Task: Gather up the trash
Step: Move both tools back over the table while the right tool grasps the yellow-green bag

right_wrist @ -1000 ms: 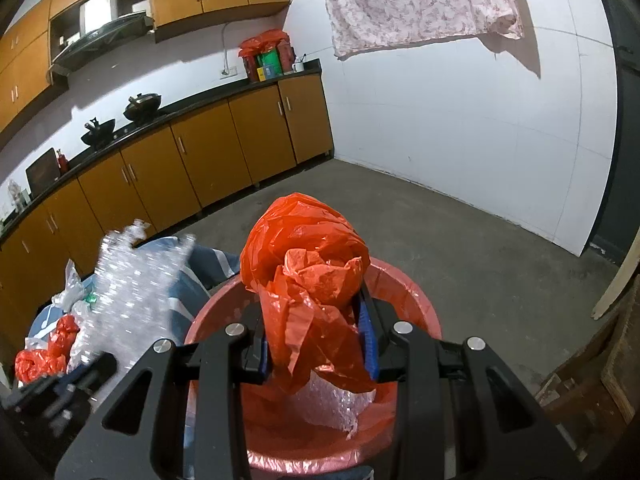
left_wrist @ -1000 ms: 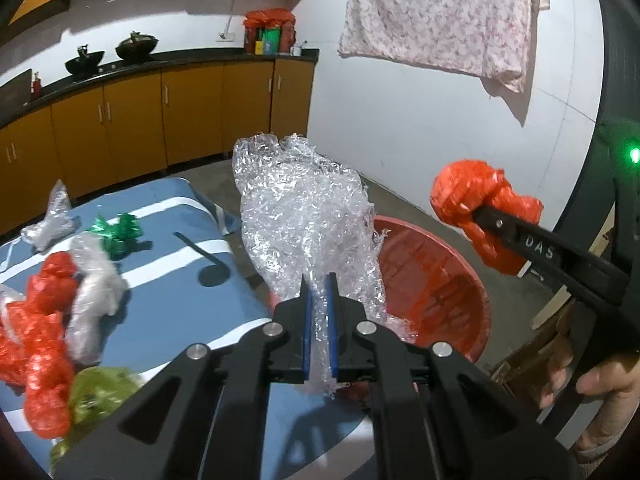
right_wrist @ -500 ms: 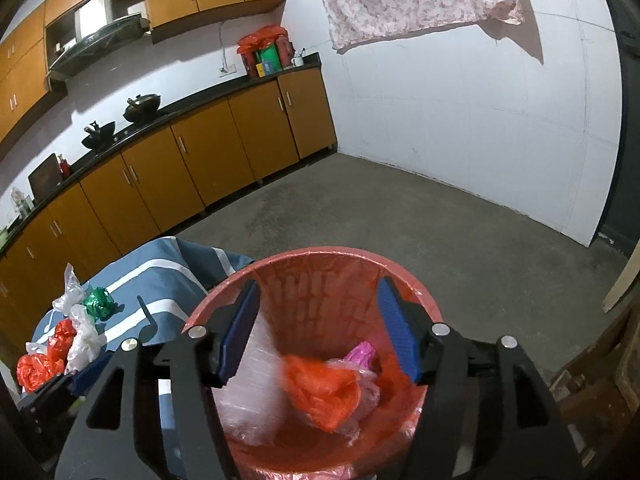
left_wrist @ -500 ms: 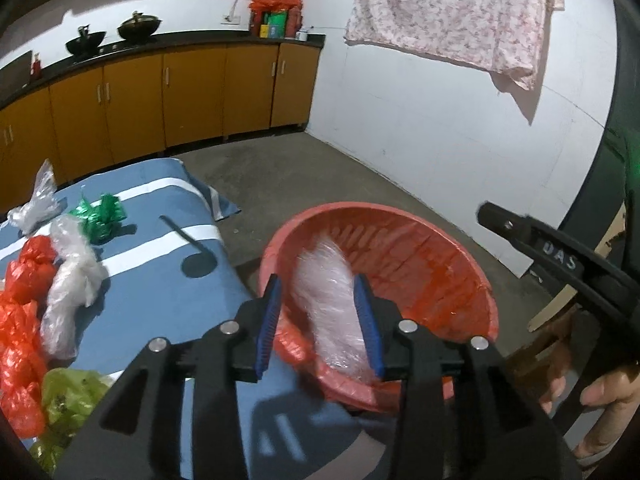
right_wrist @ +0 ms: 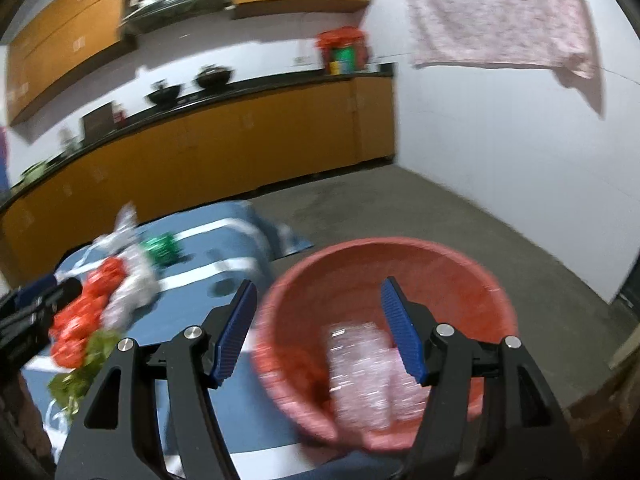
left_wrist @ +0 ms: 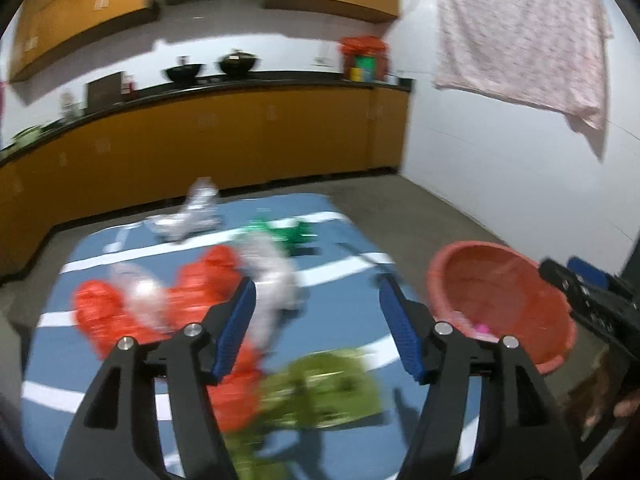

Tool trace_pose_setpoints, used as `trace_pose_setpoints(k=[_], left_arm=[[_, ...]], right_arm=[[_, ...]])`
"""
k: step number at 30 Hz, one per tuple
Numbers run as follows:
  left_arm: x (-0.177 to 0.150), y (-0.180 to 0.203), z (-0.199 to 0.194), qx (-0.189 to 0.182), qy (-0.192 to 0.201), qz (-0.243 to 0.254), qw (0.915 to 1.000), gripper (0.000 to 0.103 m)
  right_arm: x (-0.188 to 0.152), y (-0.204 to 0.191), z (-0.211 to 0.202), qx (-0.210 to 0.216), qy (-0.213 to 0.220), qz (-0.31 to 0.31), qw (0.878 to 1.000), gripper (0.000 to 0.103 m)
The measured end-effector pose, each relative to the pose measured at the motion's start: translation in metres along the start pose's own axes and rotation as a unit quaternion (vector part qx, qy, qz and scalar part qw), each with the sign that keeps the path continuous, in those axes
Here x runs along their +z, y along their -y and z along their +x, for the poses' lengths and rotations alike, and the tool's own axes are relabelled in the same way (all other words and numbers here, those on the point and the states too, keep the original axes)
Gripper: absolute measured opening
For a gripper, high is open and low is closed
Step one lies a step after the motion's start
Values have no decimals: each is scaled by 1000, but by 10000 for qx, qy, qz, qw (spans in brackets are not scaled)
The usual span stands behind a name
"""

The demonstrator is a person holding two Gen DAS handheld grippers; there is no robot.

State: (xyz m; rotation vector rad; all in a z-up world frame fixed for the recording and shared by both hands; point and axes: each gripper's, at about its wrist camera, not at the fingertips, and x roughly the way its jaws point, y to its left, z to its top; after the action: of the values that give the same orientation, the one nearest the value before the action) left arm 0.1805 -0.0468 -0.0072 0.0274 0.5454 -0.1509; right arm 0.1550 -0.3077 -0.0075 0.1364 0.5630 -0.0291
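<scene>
My left gripper [left_wrist: 316, 286] hangs over the blue striped cloth [left_wrist: 348, 308], jaws opening, nothing between them. Below it lies a blurred pile: red bags [left_wrist: 192, 296], a whitish plastic wad [left_wrist: 276, 276], an olive-green bag [left_wrist: 320, 384], a shiny green wrapper [left_wrist: 288, 234] and a clear bag [left_wrist: 192, 216]. My right gripper [right_wrist: 319, 283] stands open and empty over the red basin [right_wrist: 360, 272]. Bubble wrap [right_wrist: 360, 372] lies inside the basin. The basin [left_wrist: 480, 276] sits right of the cloth, with the right gripper [left_wrist: 592, 304] beside it.
Orange kitchen cabinets [left_wrist: 240, 140] with a dark counter run along the back wall. A pale patterned cloth [left_wrist: 520, 32] hangs on the white right wall. Bare concrete floor [right_wrist: 440, 208] lies beyond the basin. A hand [left_wrist: 628, 404] shows at the lower right edge.
Both grippers let go: the bubble wrap and the red bag dropped into the basin. The left gripper then swung left over the pile on the cloth; the right one also turned left.
</scene>
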Motion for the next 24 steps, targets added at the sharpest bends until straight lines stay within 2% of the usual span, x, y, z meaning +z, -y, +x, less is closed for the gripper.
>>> trace_pose_setpoints(k=[5, 10, 14, 19, 20, 21, 22, 23, 24], left_arm=[[-13, -65, -14, 784, -10, -276, 9965, 67], [-28, -114, -20, 1298, -132, -570, 9898, 67], [-36, -139, -24, 1475, -169, -674, 9866, 68], [-39, -159, -17, 1509, -280, -820, 9847, 71], [-39, -164, -14, 1505, -320, -868, 9843, 72], [-40, -167, -13, 1508, -346, -890, 9839, 72], [-40, -170, -10, 1502, -385, -921, 9836, 72], [-41, -171, -7, 1497, -407, -933, 9835, 72], [-41, -171, -4, 1505, -433, -939, 9832, 72]], right_arm=[[-15, -54, 9, 561, -265, -369, 9974, 65], [-23, -99, 18, 1007, -474, -546, 9923, 65], [-28, -119, 31, 1221, -707, -616, 9881, 65], [-36, -130, 52, 1306, -1080, -635, 9835, 63], [-38, -130, 54, 1316, -1135, -663, 9826, 50], [-40, -131, 56, 1335, -1206, -697, 9812, 32], [-41, -131, 57, 1373, -1289, -701, 9796, 22], [-42, -132, 57, 1383, -1305, -679, 9794, 3], [-43, -131, 56, 1387, -1293, -650, 9797, 2]])
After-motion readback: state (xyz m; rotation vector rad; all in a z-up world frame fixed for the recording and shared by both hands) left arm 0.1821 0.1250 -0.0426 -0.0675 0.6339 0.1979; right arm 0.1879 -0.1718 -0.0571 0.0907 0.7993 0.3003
